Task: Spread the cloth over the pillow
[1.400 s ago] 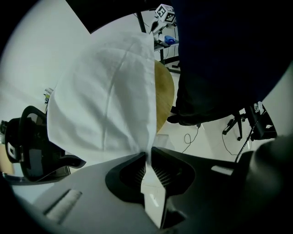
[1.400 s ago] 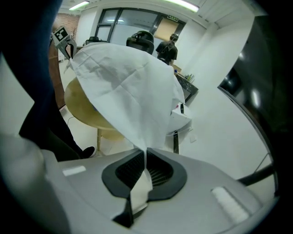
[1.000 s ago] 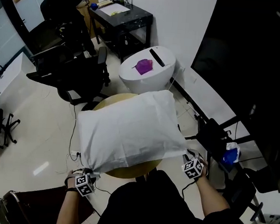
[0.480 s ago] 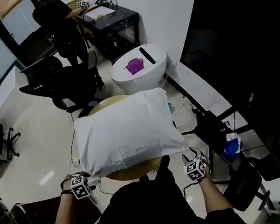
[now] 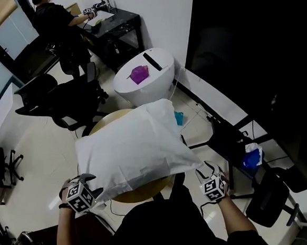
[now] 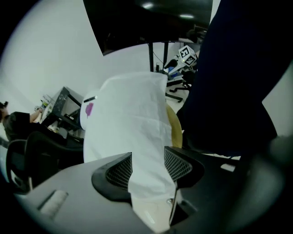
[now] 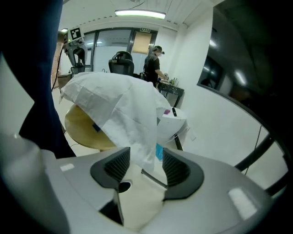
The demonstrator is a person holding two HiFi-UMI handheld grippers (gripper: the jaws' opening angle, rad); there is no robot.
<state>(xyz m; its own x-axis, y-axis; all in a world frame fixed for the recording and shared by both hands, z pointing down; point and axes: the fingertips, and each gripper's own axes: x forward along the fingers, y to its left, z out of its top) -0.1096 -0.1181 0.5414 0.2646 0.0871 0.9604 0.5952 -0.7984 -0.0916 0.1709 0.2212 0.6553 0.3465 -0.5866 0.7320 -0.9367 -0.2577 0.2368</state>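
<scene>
cloth [image 5: 133, 147]: white, draped over the pillow on the round counter [image 5: 140, 194]; its two near corners run toward you, one to each gripper.
pillow: covered; only its bulge shows under the cloth.
left gripper [image 6: 148, 168]: your jaws have just been closing; they pinch the near left corner, the fabric filling the gap from pad to pad.
right gripper [image 7: 146, 167]: your jaws have just been opening and stand wide; the near right corner hangs loose between them, unpressed.
background: a person [image 5: 53, 19] at a black desk [image 5: 121, 27], well apart from the counter.
</scene>
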